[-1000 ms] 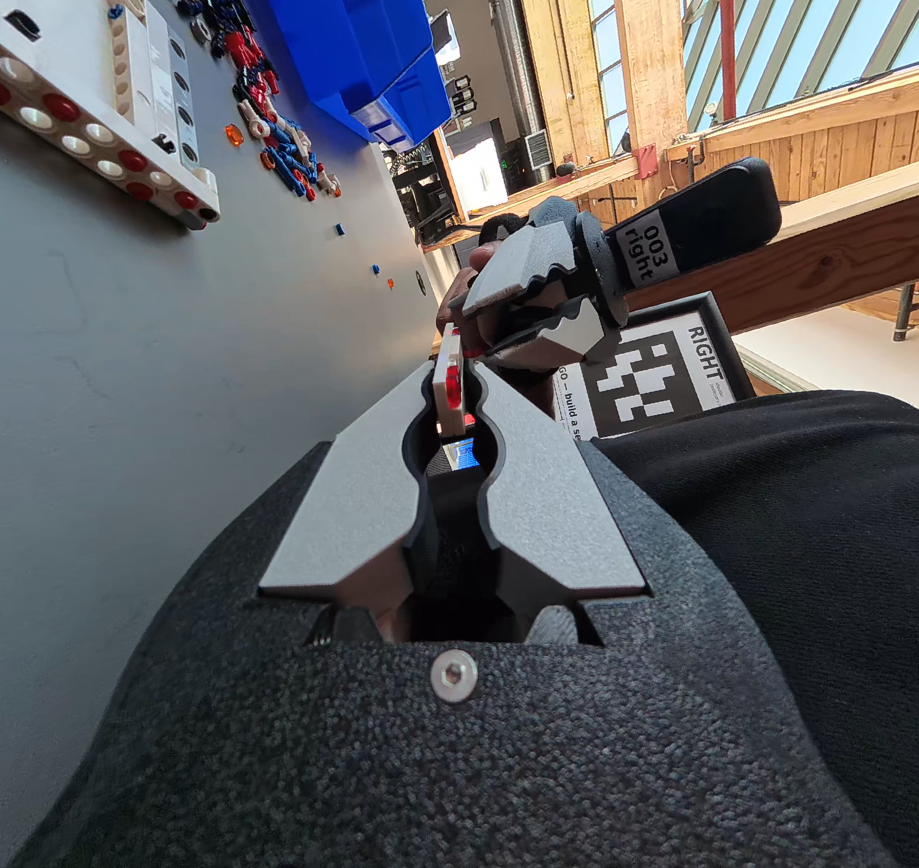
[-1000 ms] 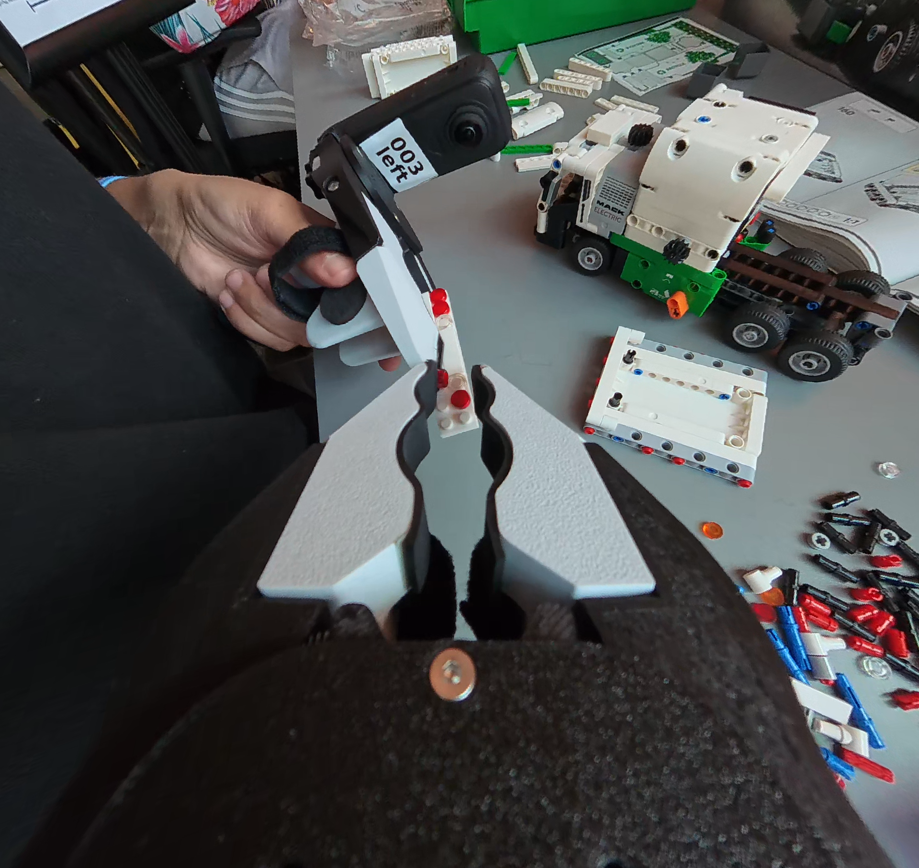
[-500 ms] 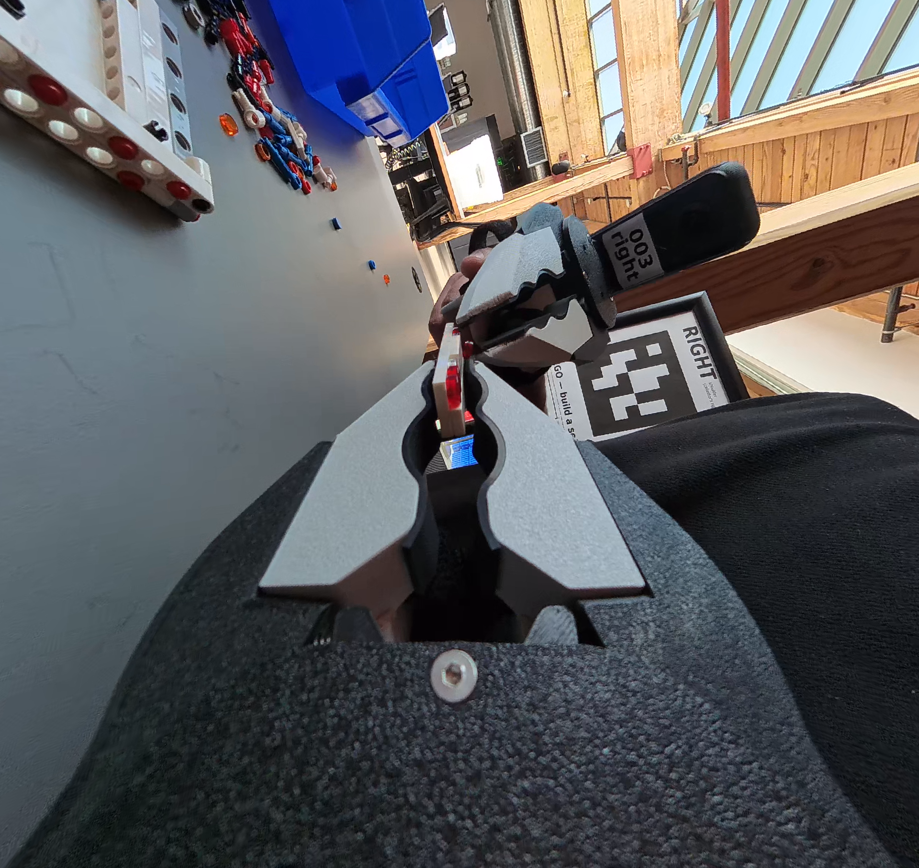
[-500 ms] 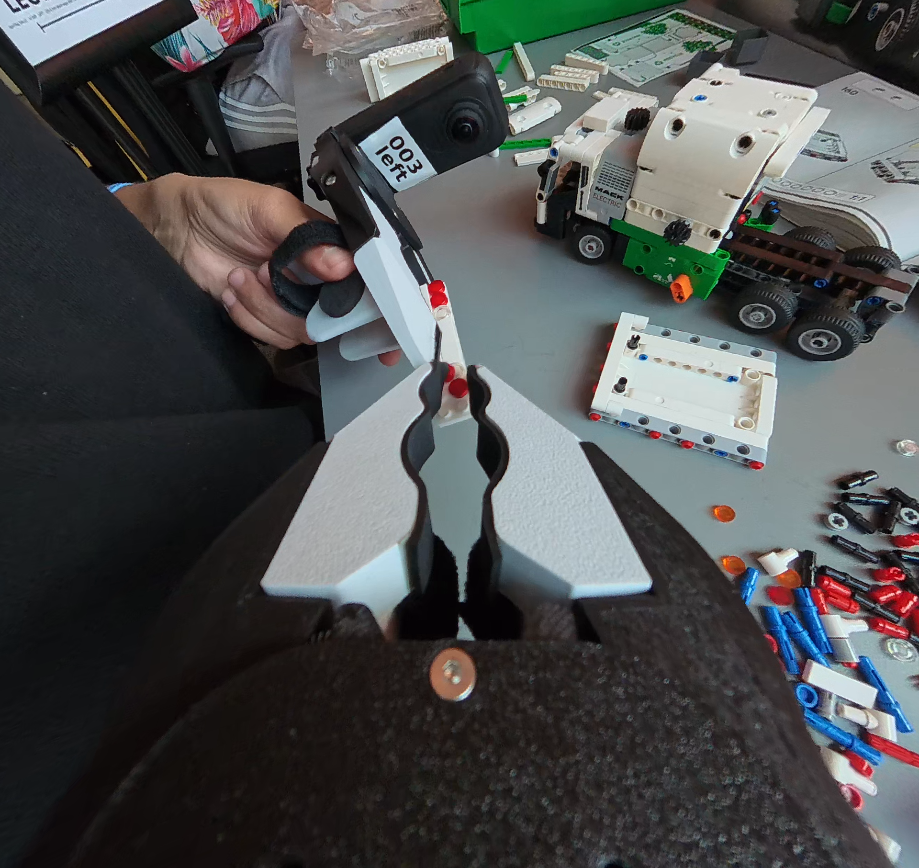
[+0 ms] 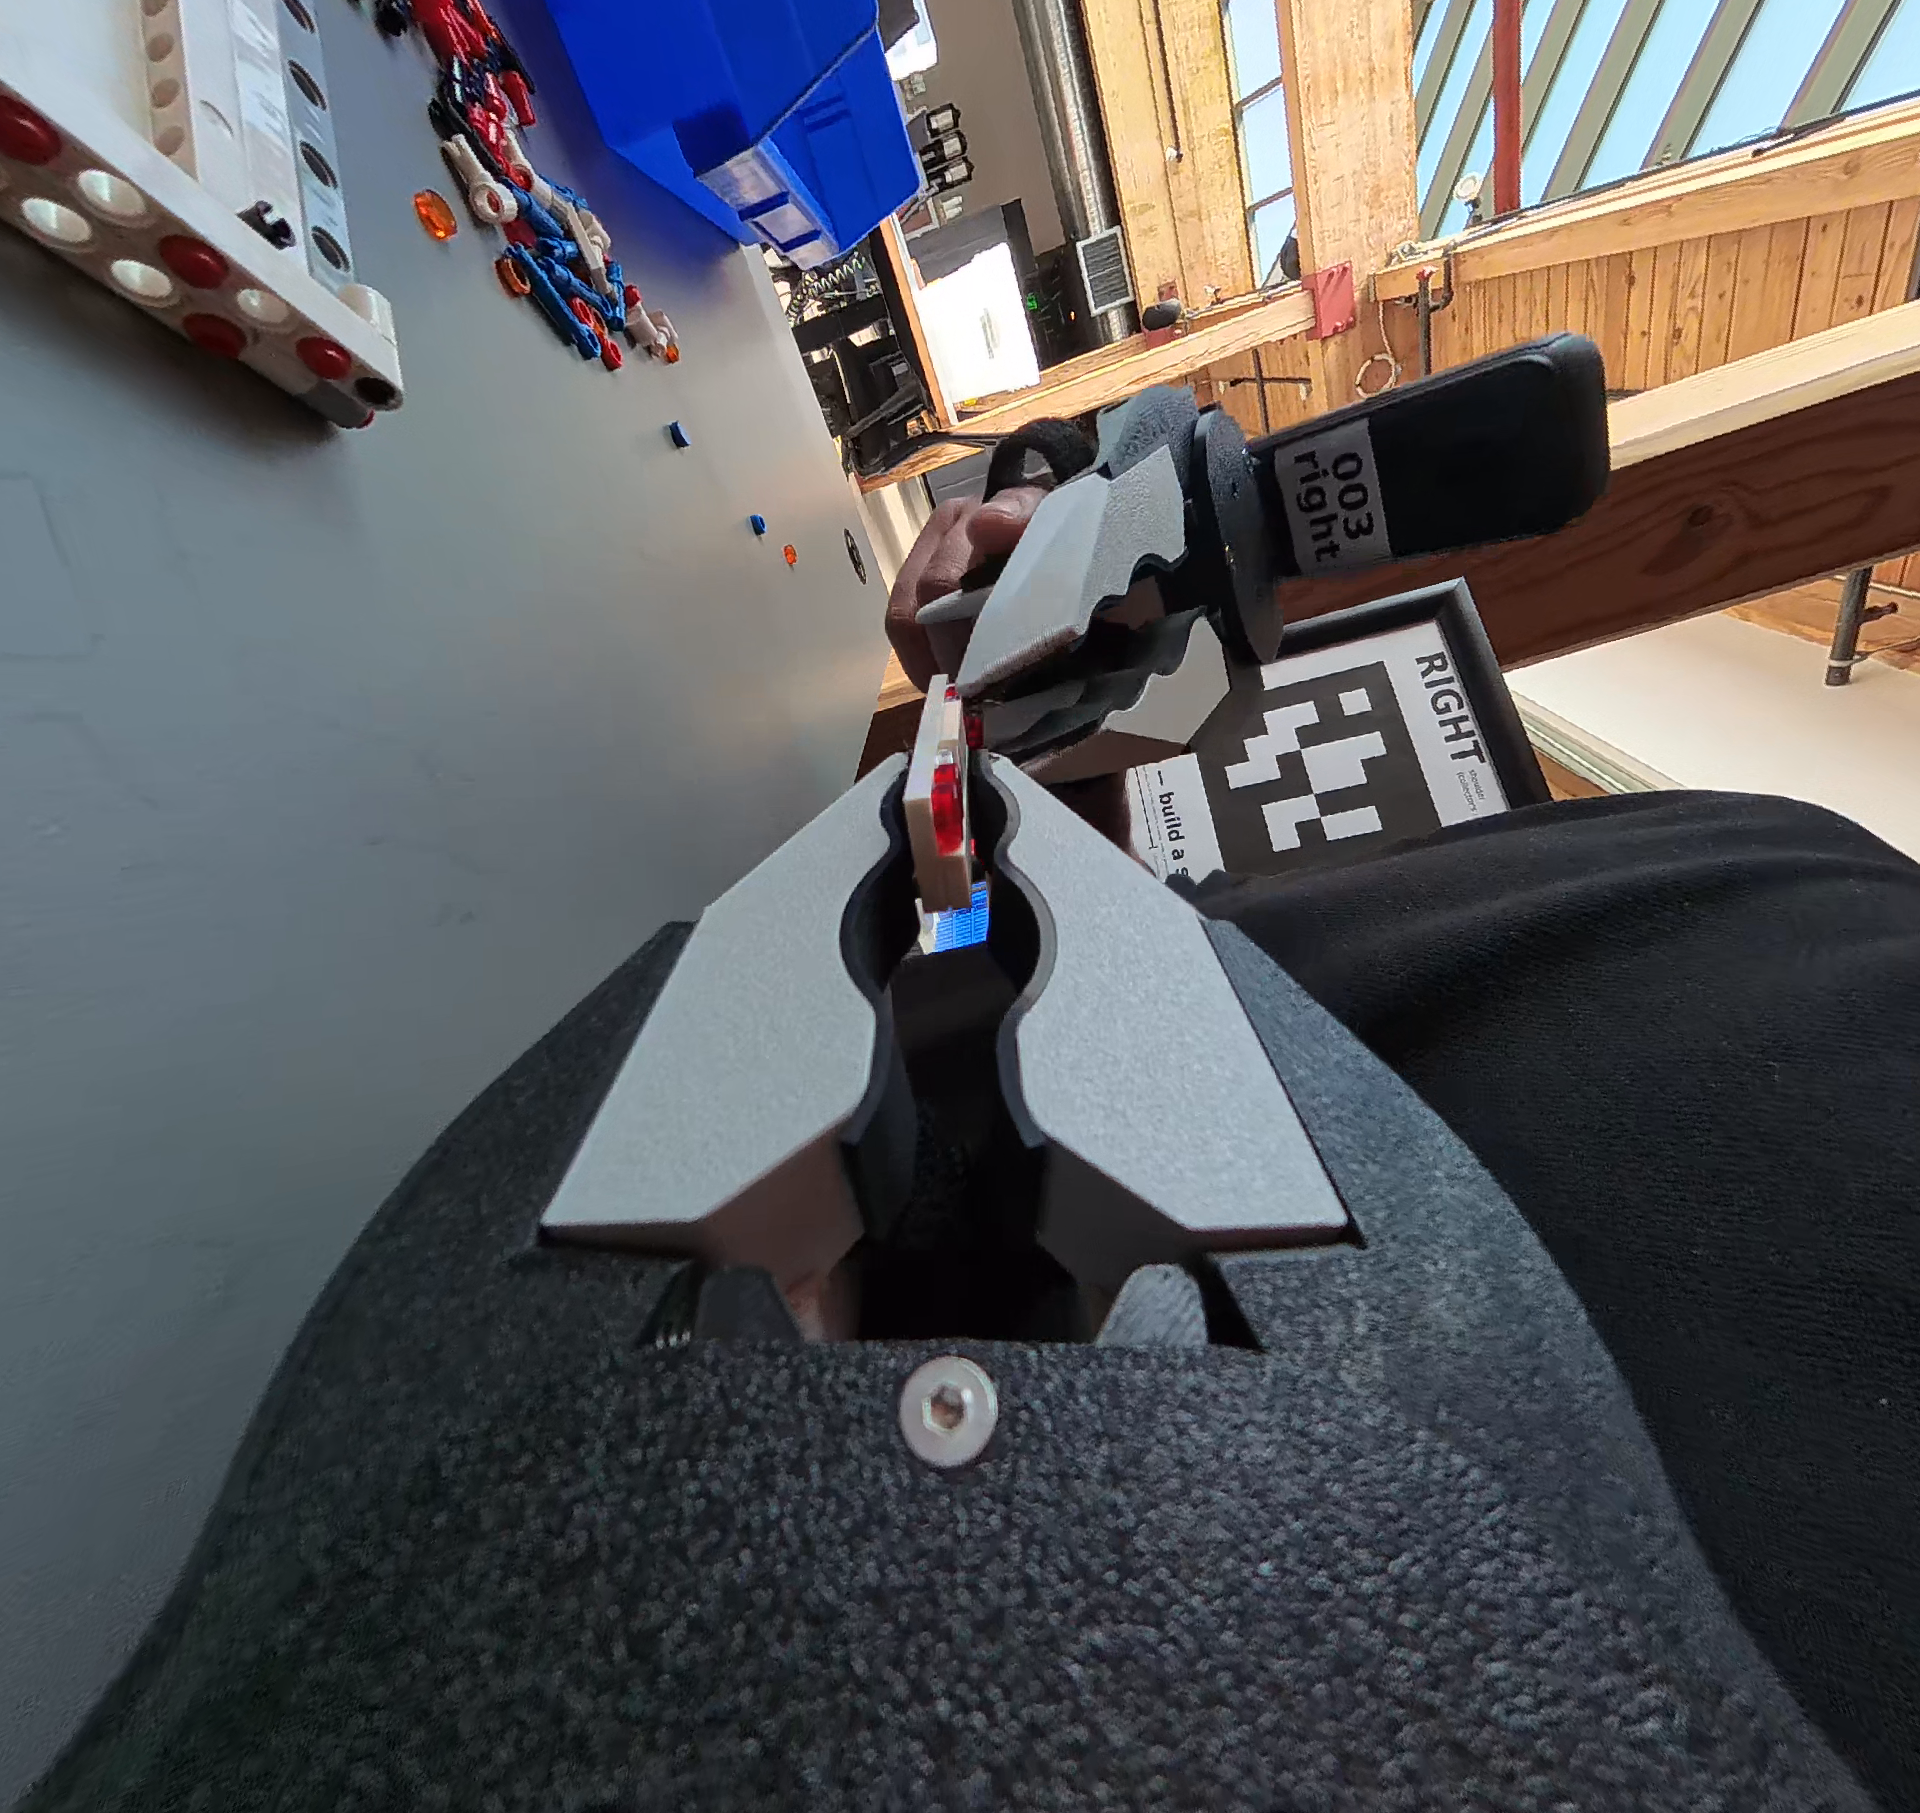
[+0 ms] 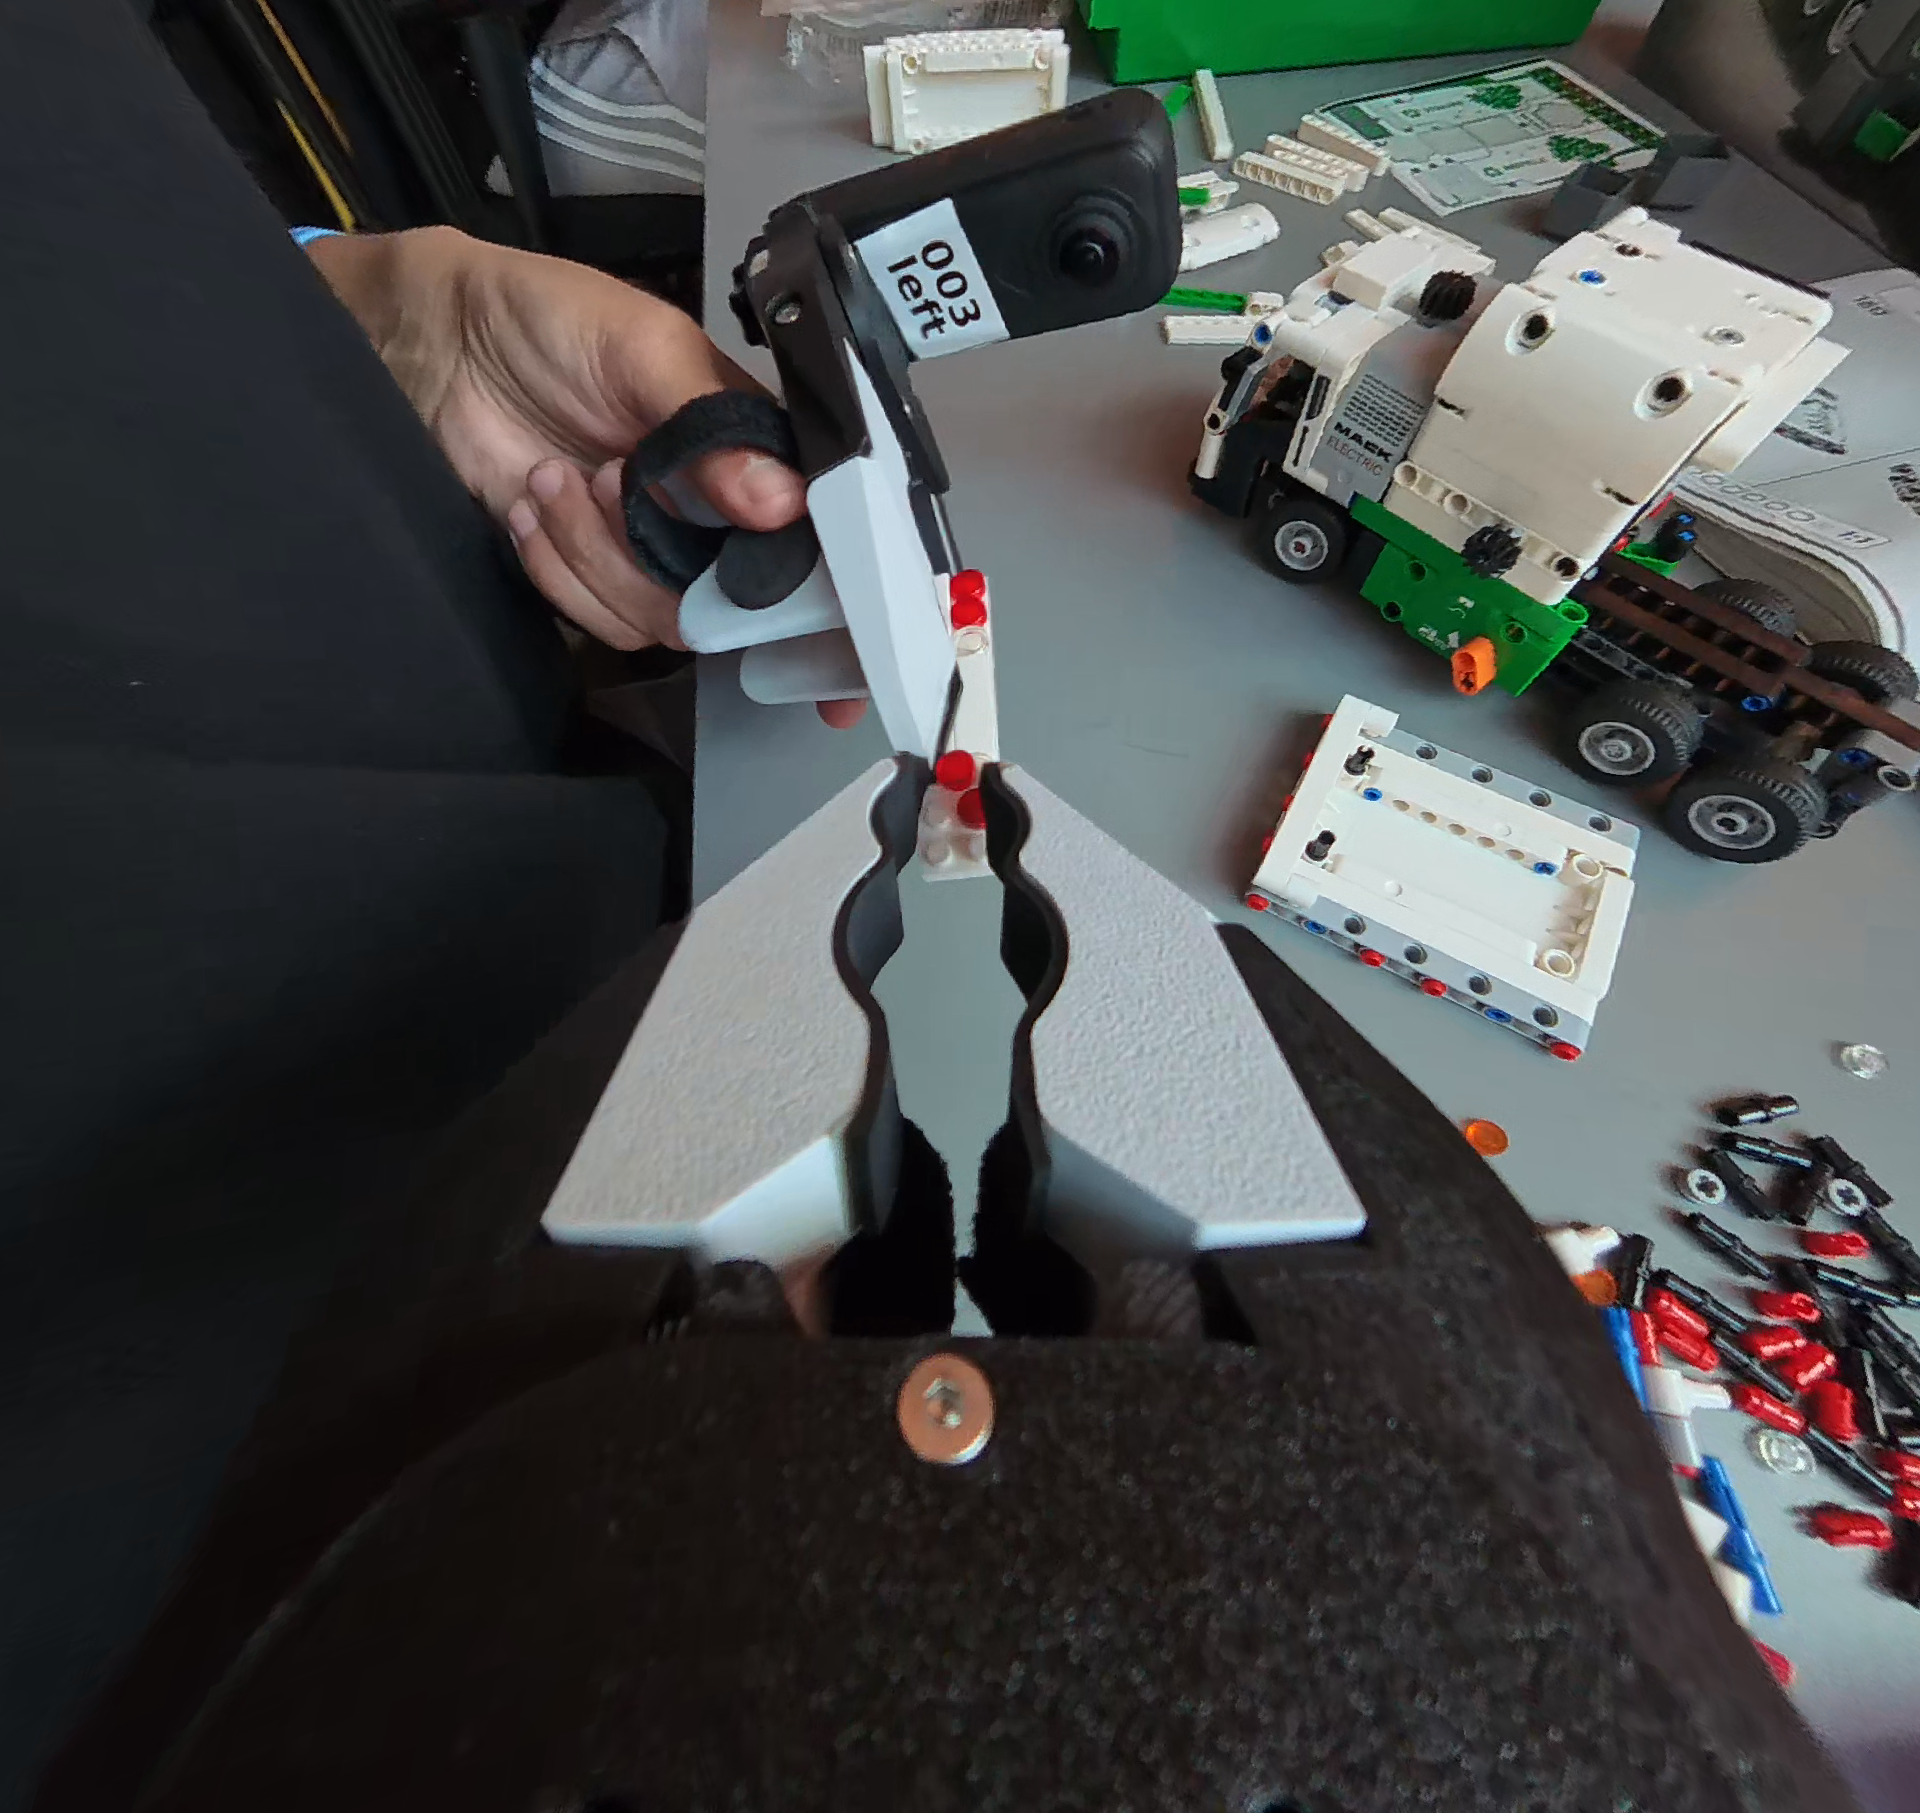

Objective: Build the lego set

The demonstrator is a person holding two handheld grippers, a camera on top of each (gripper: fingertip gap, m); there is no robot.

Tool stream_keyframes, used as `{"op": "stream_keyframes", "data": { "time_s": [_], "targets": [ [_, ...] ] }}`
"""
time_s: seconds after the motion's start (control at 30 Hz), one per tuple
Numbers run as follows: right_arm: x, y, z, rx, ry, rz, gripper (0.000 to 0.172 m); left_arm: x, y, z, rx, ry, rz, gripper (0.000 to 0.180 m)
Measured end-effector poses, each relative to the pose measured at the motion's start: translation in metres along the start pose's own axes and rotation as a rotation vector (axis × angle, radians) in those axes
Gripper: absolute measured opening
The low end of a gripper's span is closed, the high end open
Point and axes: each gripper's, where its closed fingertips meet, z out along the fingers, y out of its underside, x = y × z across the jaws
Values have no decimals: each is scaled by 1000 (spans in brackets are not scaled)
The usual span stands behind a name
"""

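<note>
While the left tool [image 5: 951, 833] stayed clenched on a white plate with red studs [image 6: 961, 724] above the grey surface [image 6: 1122, 620], the right tool [image 6: 951, 813] had closed in, pinching its near end.

We wear a black sleeve [image 6: 239, 828] along the frame's left. Each gripper [image 6: 951, 787] has a rough black body, one silver screw [image 6: 945, 1417] at lower centre, and pale grey fingers [image 6: 727, 1015] with wavy black pads. The left gripper [image 6: 935, 714] carries a black camera [image 6: 1039, 215] with a white label and a black finger strap [image 6: 686, 454].
</note>
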Motion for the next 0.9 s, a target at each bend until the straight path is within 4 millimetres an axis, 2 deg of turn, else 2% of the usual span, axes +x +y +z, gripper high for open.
{"op": "stream_keyframes", "data": {
  "time_s": [0.5,0.77,0.9],
  "targets": [
    [4,3,5,-55,18,-70,0,-7,-1,-4,0,-68,15,5],
    [8,3,-1,-39,39,-32,0,-9,-2,-6,3,-100,46,5],
    [2,1,0,-34,9,-36,8,-5,-2,-4,1,-64,21,5]
  ]
}}
